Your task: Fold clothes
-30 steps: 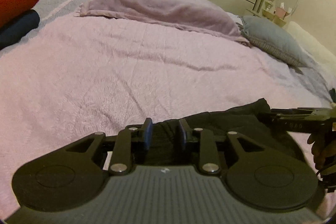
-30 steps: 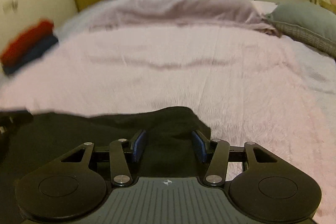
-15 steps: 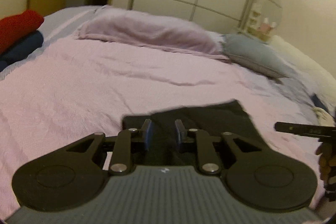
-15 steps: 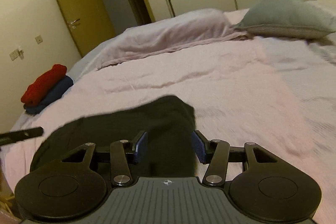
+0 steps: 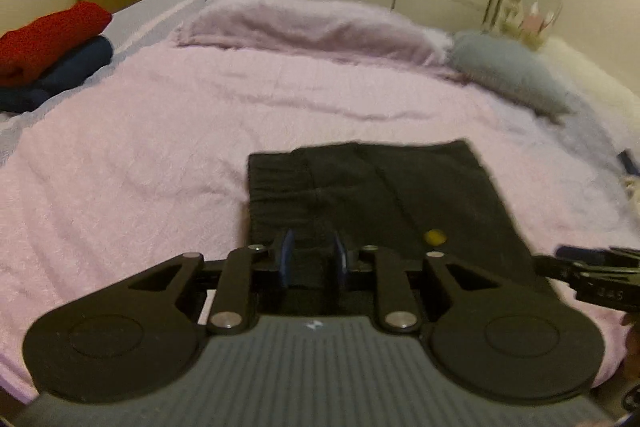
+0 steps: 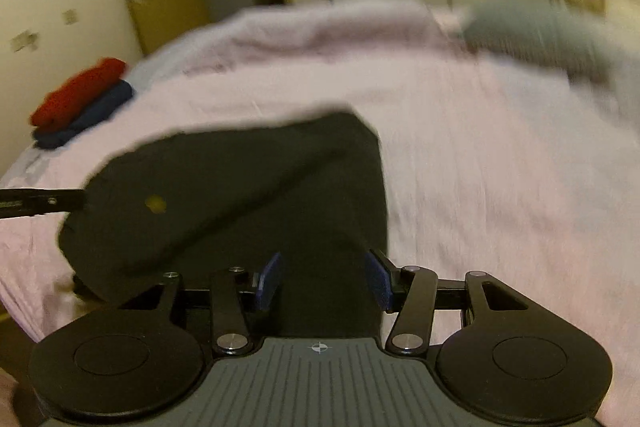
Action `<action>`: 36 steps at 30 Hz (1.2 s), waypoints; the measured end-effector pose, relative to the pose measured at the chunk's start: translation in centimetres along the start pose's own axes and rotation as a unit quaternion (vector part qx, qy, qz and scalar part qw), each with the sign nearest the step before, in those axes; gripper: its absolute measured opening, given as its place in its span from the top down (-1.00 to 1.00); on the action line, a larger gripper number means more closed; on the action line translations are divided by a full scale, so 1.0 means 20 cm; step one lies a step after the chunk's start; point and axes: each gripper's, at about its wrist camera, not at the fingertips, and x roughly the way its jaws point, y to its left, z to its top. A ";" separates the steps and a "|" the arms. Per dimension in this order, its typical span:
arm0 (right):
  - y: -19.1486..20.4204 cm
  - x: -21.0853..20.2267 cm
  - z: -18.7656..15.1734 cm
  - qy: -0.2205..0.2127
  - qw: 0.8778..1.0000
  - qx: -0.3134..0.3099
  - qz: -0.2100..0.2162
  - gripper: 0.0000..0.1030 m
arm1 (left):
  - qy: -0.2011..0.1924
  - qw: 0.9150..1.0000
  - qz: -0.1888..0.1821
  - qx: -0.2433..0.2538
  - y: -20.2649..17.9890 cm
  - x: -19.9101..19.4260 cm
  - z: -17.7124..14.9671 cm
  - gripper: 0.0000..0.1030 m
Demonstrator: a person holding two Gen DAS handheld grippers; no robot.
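Two tongs face one black knit garment that lies flat on the pink bedspread, near the bed's front edge. In the left wrist view it shows as a rough rectangle with a ribbed band along its left side, a diagonal crease across the middle and a small yellow mark near its front. Its long axis runs away from the cameras, toward the mauve pillows at the head of the bed.

The left tongs point along that axis over the garment's near left end. Their blue pads stand apart with dark cloth showing between them; I cannot tell whether they touch it or only hover above. The right tongs stand wider apart over the near right end, again with black fabric in the gap and nothing visibly clamped; that view is blurred. Each tool juts into the other's view from the side, level and low, so both sit equally close to the near edge.

A folded red piece on a folded navy one rests at the bed's far left, well apart from the black one.

The garment already looks folded at least lengthwise. This could fit a fold just laid down or one about to be taken further.
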 end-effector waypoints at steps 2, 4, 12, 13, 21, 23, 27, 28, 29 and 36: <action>0.04 0.01 0.04 -0.015 1.000 -0.009 0.012 0.00 | 0.005 1.000 0.001 -0.001 0.01 0.02 -0.01 0.62; 0.08 0.10 0.05 -0.013 0.999 -0.014 0.034 0.00 | 0.012 1.000 0.005 0.000 0.02 0.06 -0.02 0.62; 0.05 0.22 -0.02 0.045 0.997 -0.054 -0.027 0.00 | 0.025 1.000 0.003 -0.004 0.06 0.10 -0.03 0.55; 0.01 0.19 -0.01 0.043 0.998 -0.042 -0.035 0.00 | 0.024 1.000 0.004 -0.003 0.06 0.09 -0.02 0.56; -0.11 0.09 0.06 0.011 1.000 0.005 0.027 0.00 | 0.012 0.999 -0.050 0.017 -0.08 0.02 0.04 0.61; -0.06 0.13 0.03 0.034 0.999 -0.016 0.039 0.00 | 0.031 0.998 -0.038 0.026 -0.11 0.07 0.02 0.62; -0.09 0.15 0.02 0.058 0.998 -0.012 0.036 0.00 | 0.033 0.999 -0.037 0.020 -0.09 0.08 0.07 0.68; -0.12 0.15 0.05 0.052 0.998 -0.006 0.039 0.00 | 0.027 0.999 -0.037 0.025 -0.10 0.08 0.10 0.68; -0.15 0.16 0.09 0.043 0.998 -0.005 0.040 0.00 | 0.019 0.999 -0.036 0.033 -0.11 0.09 0.14 0.68; -0.27 0.46 0.37 0.017 0.996 -0.029 0.086 0.70 | 0.009 0.998 -0.026 0.062 -0.17 0.35 0.31 0.64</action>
